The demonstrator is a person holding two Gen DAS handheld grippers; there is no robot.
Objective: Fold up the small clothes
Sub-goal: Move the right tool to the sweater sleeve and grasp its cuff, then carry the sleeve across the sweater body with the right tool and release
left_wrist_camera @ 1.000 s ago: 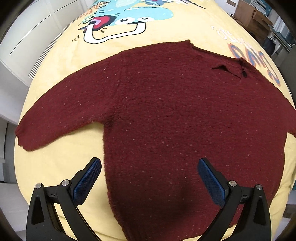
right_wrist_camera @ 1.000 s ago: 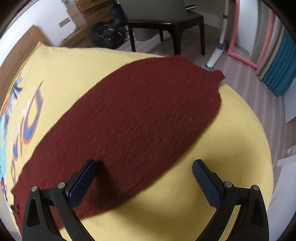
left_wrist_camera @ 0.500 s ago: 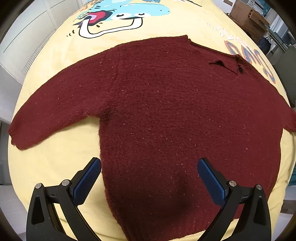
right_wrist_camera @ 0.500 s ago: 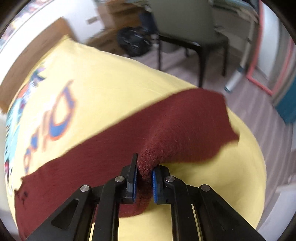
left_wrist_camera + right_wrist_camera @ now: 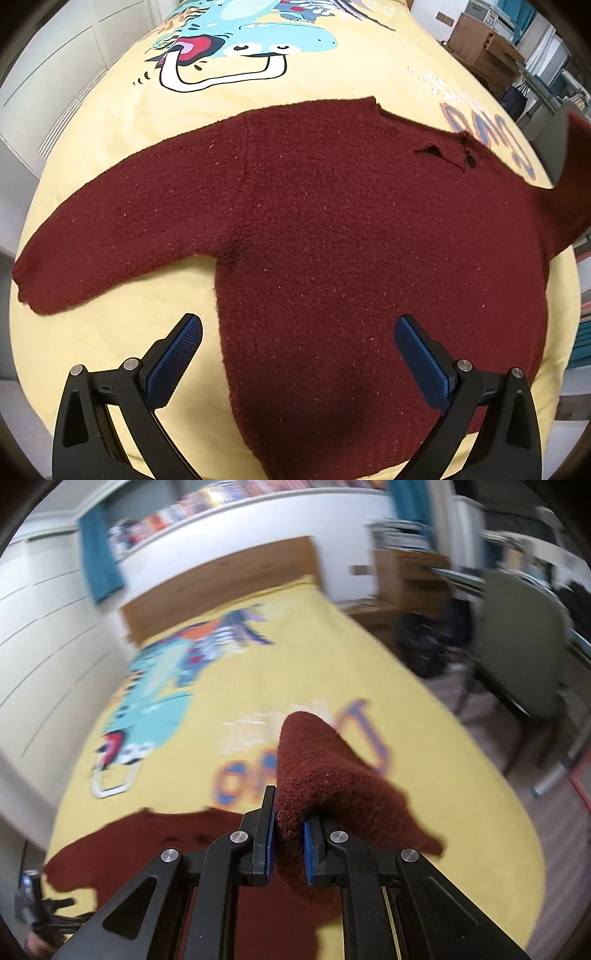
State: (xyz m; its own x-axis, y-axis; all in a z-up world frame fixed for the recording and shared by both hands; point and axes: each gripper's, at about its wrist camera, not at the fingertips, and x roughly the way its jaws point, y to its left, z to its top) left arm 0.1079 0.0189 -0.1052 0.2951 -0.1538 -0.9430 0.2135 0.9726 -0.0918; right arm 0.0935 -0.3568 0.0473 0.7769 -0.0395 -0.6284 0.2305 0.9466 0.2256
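Observation:
A dark red knitted sweater [image 5: 351,236] lies flat on a yellow bedspread [image 5: 332,74], its left sleeve [image 5: 110,236] stretched out flat. My left gripper [image 5: 297,350] hovers open above the sweater's lower body, nothing between its blue pads. The right sleeve [image 5: 569,184] rises off the bed at the right edge of the left wrist view. In the right wrist view my right gripper [image 5: 289,836] is shut on that sleeve [image 5: 317,768], which stands bunched above the fingers and hangs down to the sweater's body [image 5: 159,834] below.
The bedspread [image 5: 258,664] carries a cartoon print [image 5: 240,40] and letters. A wooden headboard [image 5: 221,587] and white wardrobe doors [image 5: 48,635] stand beyond. A dark chair [image 5: 517,646], a black bag [image 5: 424,646] and wooden furniture [image 5: 406,576] stand right of the bed.
My right gripper shut on the right sleeve, then lifted it and swung round toward the headboard. The sleeve's end now stands up off the bed. My left gripper stays open in place.

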